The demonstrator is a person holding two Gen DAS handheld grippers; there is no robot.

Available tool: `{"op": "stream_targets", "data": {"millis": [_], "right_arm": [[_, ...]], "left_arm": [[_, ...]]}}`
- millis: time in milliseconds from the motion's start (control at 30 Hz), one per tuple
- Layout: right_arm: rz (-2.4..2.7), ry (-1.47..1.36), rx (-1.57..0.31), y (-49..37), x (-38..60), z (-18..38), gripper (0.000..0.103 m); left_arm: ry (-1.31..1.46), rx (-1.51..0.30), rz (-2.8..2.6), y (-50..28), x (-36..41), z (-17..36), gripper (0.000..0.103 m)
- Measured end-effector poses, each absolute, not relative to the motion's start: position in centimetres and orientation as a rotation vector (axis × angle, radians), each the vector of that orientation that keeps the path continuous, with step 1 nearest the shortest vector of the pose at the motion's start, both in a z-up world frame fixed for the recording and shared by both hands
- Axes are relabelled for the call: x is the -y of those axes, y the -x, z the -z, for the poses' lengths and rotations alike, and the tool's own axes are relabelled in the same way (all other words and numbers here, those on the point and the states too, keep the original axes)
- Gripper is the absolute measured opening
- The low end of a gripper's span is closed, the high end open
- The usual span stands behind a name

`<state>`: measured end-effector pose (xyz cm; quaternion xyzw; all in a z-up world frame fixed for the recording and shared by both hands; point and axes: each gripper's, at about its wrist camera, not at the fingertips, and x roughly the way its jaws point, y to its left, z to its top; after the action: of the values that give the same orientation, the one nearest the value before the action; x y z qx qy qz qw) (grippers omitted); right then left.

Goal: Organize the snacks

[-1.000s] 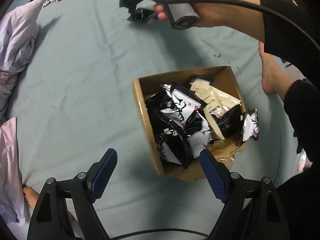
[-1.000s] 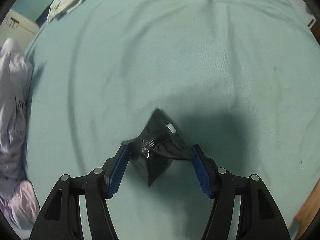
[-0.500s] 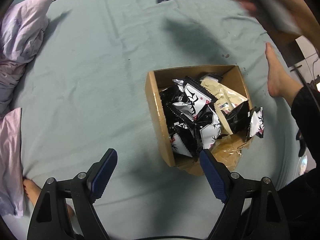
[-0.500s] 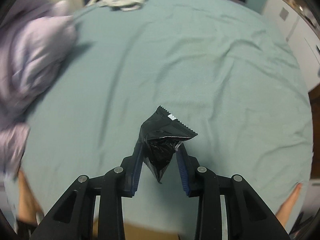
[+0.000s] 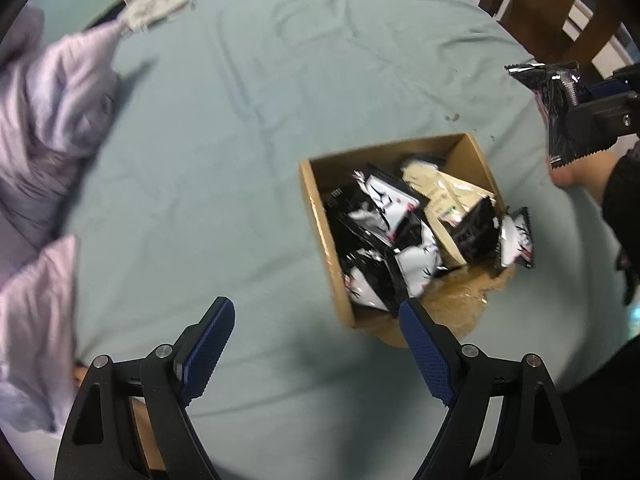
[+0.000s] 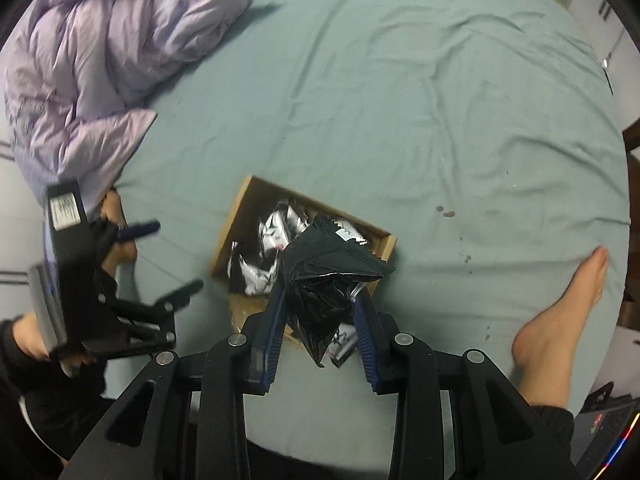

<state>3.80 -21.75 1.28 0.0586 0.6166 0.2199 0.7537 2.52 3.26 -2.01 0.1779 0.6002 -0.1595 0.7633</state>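
We see the cardboard box [image 5: 320, 216] on the bed [image 5: 240, 120] heaped with snack packets [image 5: 384, 216], our right gripper [image 6: 320, 312] above it clamping a black packet [image 6: 324, 276] lengthwise, jagged end forward, while our left gripper [image 5: 316, 344] hangs wide and empty.

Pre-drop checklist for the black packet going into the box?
1. Grip: right gripper shut on the black packet: ok.
2. Packet above the cardboard box: ok in the right wrist view; in the left wrist view it sits off to the side, so cannot tell.
3. Room in box: already heaped with snack packets, one on the rim: not ok.
4. Left gripper open, empty, beside box: ok.
5. Bare foot clear of box: ok.
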Motion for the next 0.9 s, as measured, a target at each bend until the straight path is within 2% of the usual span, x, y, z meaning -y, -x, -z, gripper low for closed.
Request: {"op": "stream_targets", "data": {"millis": [200, 400, 567, 900], "right_arm": [[-0.471, -0.043, -1.331, -4.1, 21.0, 0.2, 0.032], [-0.501, -0.088, -1.324, -2.6, 20.3, 1.3, 0.035], [-0.485, -0.072, -1.353, -2.7, 20.4, 2.1, 0.059], [-0.458, 0.069, -1.274, -0.5, 20.5, 0.6, 0.06]], "left_arm": [[-0.433, -1.187, 0.246, -2.6, -3.1, -0.2, 0.086], [-0.43, -1.165, 0.226, -2.7, -3.4, -1.0, 0.087], [-0.45, -1.163, 0.216, -2.5, -3.3, -0.8, 0.087], [-0.505, -1.155, 0.222, -1.9, -2.7, -0.4, 0.087]]}}
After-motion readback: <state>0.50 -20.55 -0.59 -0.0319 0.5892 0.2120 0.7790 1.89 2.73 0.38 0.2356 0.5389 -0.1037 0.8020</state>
